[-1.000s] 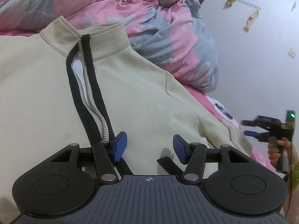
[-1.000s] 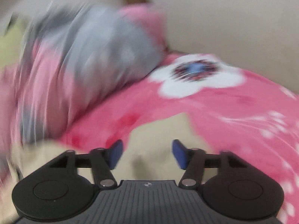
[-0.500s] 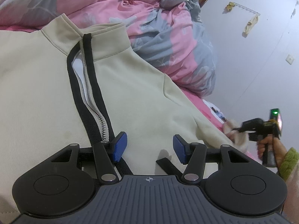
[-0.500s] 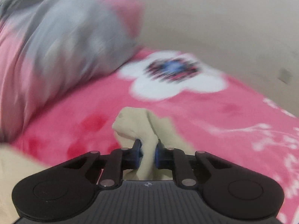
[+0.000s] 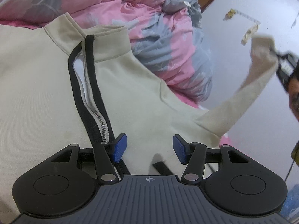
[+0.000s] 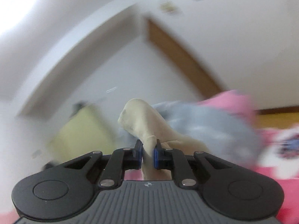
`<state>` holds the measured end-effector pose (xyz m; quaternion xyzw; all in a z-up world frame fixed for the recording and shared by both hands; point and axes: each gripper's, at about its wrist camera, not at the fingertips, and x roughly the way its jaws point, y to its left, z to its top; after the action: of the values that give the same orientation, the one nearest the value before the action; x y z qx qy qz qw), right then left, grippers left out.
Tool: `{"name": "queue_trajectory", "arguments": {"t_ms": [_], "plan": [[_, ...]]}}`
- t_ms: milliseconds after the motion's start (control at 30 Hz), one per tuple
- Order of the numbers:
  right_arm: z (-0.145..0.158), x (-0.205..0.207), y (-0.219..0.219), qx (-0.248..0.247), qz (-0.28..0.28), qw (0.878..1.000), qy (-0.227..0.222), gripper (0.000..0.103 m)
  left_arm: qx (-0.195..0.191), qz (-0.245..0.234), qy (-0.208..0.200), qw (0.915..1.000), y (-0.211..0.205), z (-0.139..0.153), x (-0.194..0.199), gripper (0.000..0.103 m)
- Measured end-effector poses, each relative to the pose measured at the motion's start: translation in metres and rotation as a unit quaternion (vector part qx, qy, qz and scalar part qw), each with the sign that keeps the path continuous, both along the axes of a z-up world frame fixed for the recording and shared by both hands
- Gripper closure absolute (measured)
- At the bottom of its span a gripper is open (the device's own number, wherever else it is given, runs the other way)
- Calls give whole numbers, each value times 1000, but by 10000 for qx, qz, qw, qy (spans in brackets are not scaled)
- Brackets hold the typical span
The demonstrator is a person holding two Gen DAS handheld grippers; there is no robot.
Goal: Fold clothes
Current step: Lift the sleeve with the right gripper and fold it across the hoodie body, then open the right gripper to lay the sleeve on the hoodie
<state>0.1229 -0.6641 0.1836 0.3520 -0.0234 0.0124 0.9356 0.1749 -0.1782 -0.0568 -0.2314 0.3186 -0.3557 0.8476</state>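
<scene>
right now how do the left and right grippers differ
The left gripper is open with nothing between its blue pads; the right gripper is shut on the sleeve cuff. The left gripper sits low over the jacket front beside the zipper; the right gripper is raised, the sleeve stretched up off the bed to it. Both have black fingers with blue pads.

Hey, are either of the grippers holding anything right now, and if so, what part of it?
The right gripper is shut on the jacket's sleeve near the cuff. The left gripper is open over the jacket, holding nothing.
</scene>
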Motion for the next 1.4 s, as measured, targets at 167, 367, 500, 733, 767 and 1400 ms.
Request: {"name": "queue_trajectory", "arguments": {"t_ms": [167, 367, 500, 733, 767, 1400], "plan": [[27, 51, 93, -560, 1580, 9856, -239, 91, -26, -165, -6, 9999, 27, 47, -32, 48], [-13, 84, 200, -805, 3117, 9468, -8, 91, 262, -269, 229, 9990, 106, 68, -99, 47], [-80, 106, 281, -1290, 3697, 9130, 1143, 49, 314, 345, 525, 9975, 154, 46, -130, 44], [-136, 82, 315, -1142, 3752, 8571, 3339, 43, 649, 1178, 876, 9870, 189, 28, -140, 44], [-130, 66, 294, -609, 3704, 8680, 3249, 43, 679, 1214, 830, 9868, 190, 31, -137, 44], [-74, -185, 101, 430, 1437, 9782, 1436, 22, 1681, 2042, 107, 9643, 126, 54, -39, 45]]}}
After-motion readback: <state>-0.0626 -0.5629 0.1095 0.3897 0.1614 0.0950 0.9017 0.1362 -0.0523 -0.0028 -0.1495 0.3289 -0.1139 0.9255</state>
